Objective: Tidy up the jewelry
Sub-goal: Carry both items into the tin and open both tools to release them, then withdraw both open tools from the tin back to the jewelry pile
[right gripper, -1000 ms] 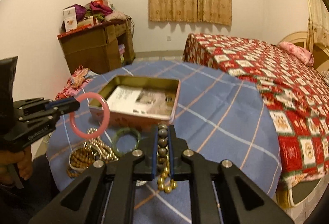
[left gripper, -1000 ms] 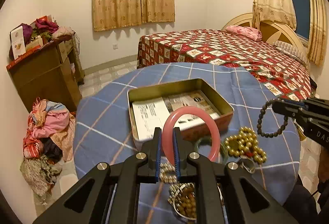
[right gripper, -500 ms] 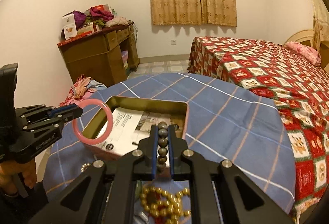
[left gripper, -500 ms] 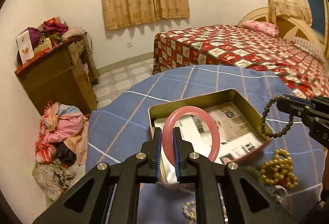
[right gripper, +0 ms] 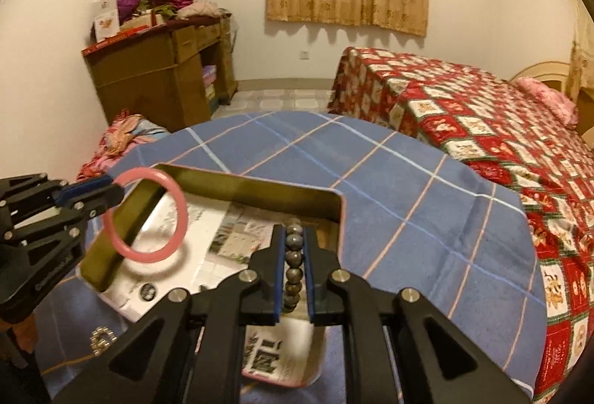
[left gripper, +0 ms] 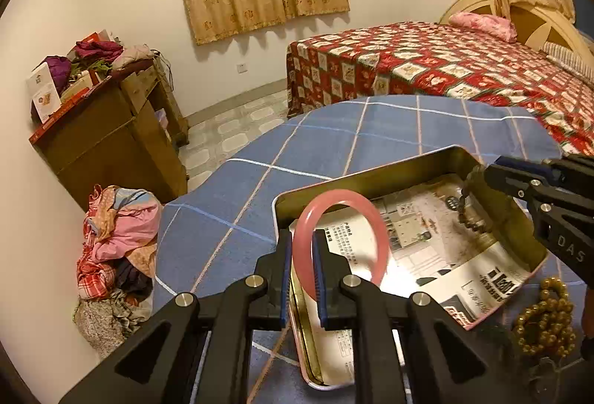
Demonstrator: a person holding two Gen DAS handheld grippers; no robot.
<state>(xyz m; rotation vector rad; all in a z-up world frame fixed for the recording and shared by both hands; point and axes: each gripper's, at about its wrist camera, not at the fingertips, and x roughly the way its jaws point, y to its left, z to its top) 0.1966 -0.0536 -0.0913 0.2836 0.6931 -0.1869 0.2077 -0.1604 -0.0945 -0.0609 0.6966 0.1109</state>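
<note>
A pink bangle [left gripper: 343, 195] stands upright in my left gripper [left gripper: 301, 237], which is shut on its rim. It hovers over the near left corner of the open gold tin [left gripper: 371, 173], which is lined with printed paper. My right gripper [right gripper: 295, 233] has a dark bead bracelet [right gripper: 293, 259] between its pads, and its jaws are opening. In the left wrist view that bracelet [left gripper: 467, 214] droops from the right gripper [left gripper: 490, 173] into the tin's far right corner. In the right wrist view the left gripper [right gripper: 111, 194] holds the bangle [right gripper: 178, 203] above the tin's left wall [right gripper: 111, 237].
The tin sits on a round table with a blue checked cloth [right gripper: 408, 181]. Gold beads [left gripper: 545, 318] lie on the cloth right of the tin. A bed [right gripper: 482, 114] stands behind on the right, with a wooden cabinet [left gripper: 111, 144] and a clothes pile [left gripper: 118, 229] on the left.
Both grippers have moved forward from above the loose jewelry to over the tin. The dark bracelet has come down into the tin's corner. The bangle stays gripped.
</note>
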